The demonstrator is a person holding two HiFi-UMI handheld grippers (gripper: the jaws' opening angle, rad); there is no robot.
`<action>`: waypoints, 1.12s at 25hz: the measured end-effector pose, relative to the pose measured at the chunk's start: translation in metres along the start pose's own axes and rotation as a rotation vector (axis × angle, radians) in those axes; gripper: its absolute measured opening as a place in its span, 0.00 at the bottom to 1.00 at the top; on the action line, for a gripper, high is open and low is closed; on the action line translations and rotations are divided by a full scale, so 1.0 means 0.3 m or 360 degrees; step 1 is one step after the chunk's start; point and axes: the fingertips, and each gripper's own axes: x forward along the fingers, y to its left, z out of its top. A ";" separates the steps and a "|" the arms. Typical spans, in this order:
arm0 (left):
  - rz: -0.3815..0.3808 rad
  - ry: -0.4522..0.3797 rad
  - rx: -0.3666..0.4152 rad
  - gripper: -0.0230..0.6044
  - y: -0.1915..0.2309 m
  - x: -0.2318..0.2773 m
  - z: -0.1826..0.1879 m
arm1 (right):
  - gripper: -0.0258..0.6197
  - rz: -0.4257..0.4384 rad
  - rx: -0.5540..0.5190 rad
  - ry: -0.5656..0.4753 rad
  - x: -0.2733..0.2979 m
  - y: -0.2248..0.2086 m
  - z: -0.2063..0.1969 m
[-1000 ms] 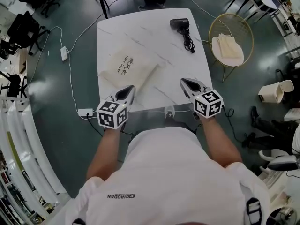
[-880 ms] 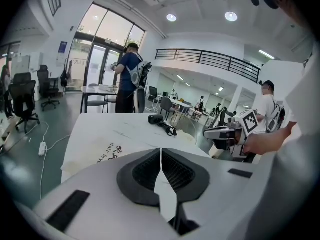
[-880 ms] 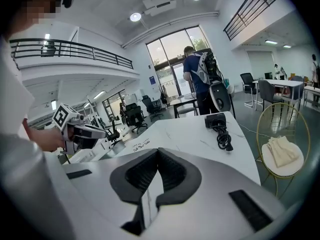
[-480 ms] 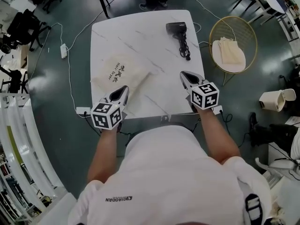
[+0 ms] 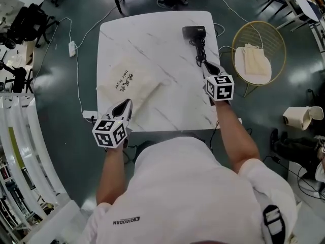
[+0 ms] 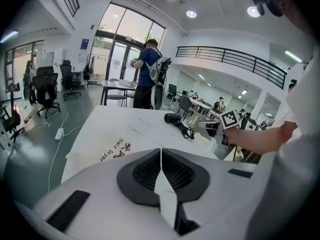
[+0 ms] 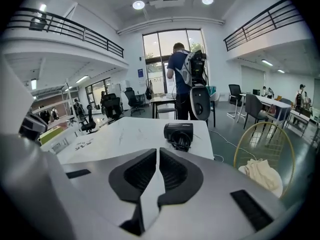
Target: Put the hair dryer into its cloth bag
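Going for the dryer (image 5: 194,32), far right on the worktop (image 5: 147,29)

Right tongs (image 5: 207,65) are just cracking open, nothing between them, arm stretched out and tilted down at the cord. I'd open wider and grab the handle, not the cord. Left tongs (image 5: 125,104) are closed and empty, low at the near edge by the flat bag (image 5: 129,83).

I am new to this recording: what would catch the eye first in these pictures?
A black hair dryer lies at the far right corner of the white marble table, and the right gripper hovers just short of it, jaws starting to open with nothing between them. A cream cloth bag printed "Hair Dryer" lies flat at the near left, by the shut left gripper.
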 end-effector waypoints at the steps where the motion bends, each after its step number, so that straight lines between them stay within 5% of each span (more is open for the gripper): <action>1: 0.0012 0.0003 -0.0007 0.09 0.002 0.003 -0.002 | 0.10 -0.0015 0.0009 0.0001 0.026 -0.023 0.003; 12: 0.0073 0.0078 -0.0040 0.09 0.020 0.032 -0.021 | 0.23 -0.0138 0.0118 0.0127 0.277 -0.187 -0.029; 28: 0.0113 0.0125 -0.0089 0.09 0.038 0.080 -0.053 | 0.37 -0.0160 0.0294 0.0286 0.472 -0.246 -0.125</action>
